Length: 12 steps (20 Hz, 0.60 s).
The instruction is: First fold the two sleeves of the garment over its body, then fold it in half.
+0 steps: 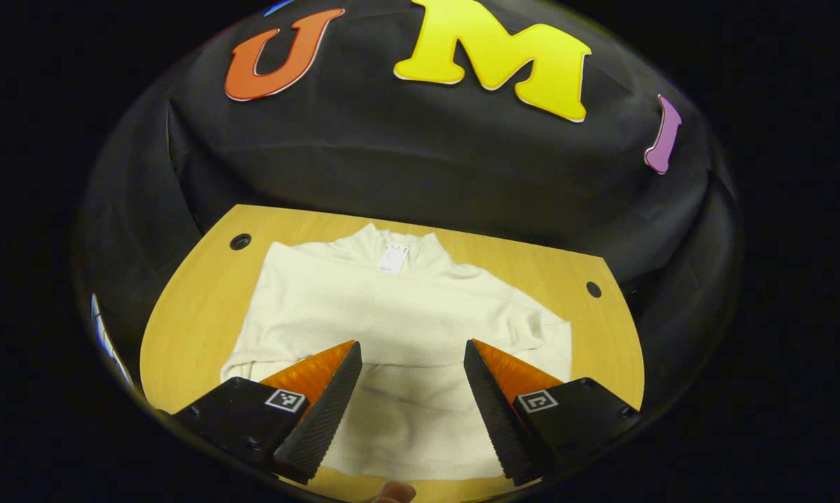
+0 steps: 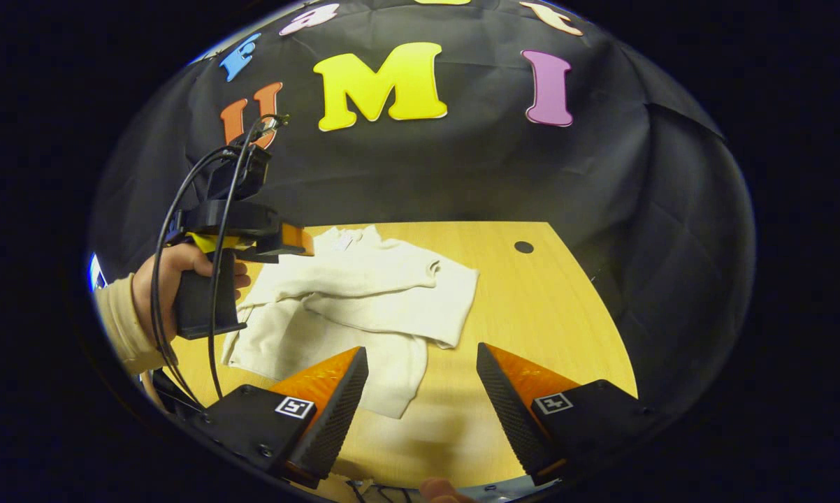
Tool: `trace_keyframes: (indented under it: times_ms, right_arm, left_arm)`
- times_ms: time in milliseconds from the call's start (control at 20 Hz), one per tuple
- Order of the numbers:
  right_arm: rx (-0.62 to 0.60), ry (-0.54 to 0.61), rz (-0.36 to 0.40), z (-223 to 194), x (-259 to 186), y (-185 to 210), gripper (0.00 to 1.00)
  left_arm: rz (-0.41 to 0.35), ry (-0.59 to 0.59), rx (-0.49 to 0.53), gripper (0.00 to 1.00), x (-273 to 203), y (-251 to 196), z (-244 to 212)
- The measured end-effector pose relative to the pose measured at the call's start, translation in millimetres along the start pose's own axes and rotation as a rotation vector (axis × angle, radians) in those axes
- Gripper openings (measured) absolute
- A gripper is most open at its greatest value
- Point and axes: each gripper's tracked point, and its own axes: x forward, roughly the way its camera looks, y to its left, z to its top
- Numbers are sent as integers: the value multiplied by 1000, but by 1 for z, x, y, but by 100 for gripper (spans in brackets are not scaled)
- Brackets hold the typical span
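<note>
Hovering with fingers apart, the left claw [image 1: 409, 363] and right claw [image 2: 420, 367] hold nothing above the cream sweater [image 1: 406, 314] on the wooden surface [image 1: 196, 307].

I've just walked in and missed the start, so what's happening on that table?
A person holds a gripper in each hand above a cream garment lying on a wooden table. Its sleeves appear already folded across the body; the fold in half is not yet done. The left gripper and right gripper are both open, gripping nothing.
</note>
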Motion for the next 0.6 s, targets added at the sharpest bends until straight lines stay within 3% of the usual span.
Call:
trace_keyframes:
  times_ms: [100, 150, 600]
  right_arm:
    - [11, 35, 17, -6, 9, 17, 94]
    - [12, 49, 21, -8, 13, 24, 98]
    - [-15, 140, 11, -33, 58, 58, 98]
  left_arm:
    - [31, 14, -14, 94, -5, 31, -19]
    - [47, 25, -23, 94, -8, 48, -30]
    - [201, 109, -78, 94, -43, 178, -111]
